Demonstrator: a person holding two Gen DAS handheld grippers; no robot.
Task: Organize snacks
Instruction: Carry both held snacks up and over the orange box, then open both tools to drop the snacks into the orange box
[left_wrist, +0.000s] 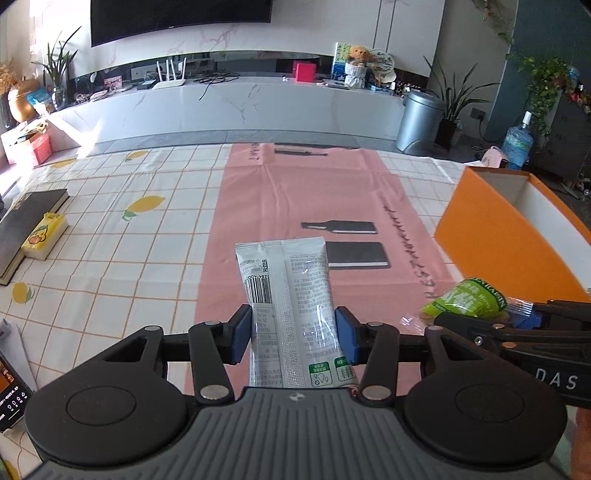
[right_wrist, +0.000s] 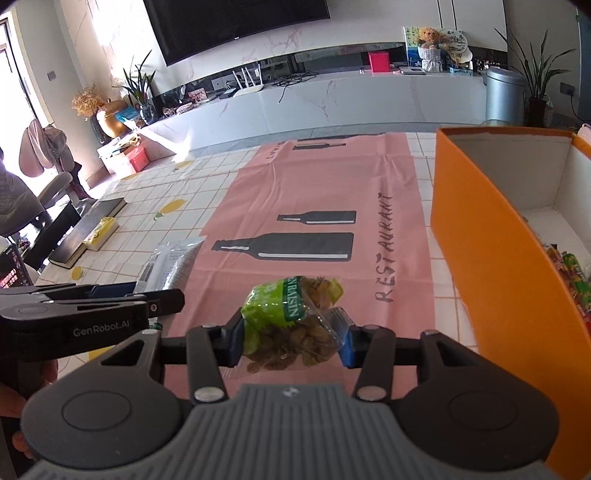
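My left gripper (left_wrist: 293, 334) is shut on a silver snack packet (left_wrist: 288, 295) with a barcode, held upright above the pink mat (left_wrist: 314, 192). My right gripper (right_wrist: 291, 341) is shut on a green raisin bag (right_wrist: 288, 321) with a clear lower part, above the same mat. The right gripper (left_wrist: 509, 317) and its raisin bag (left_wrist: 469, 299) show at the right of the left wrist view. The left gripper (right_wrist: 110, 295) and its packet (right_wrist: 166, 264) show at the left of the right wrist view. An orange box (right_wrist: 487, 258) stands to the right, open, with several snacks (right_wrist: 569, 273) inside.
A checked tablecloth (left_wrist: 110, 229) with lemon prints covers the table. A dark book (left_wrist: 26, 225) with a yellow pack (left_wrist: 44, 236) on it lies at the far left. A phone (left_wrist: 9, 395) lies at the near left edge.
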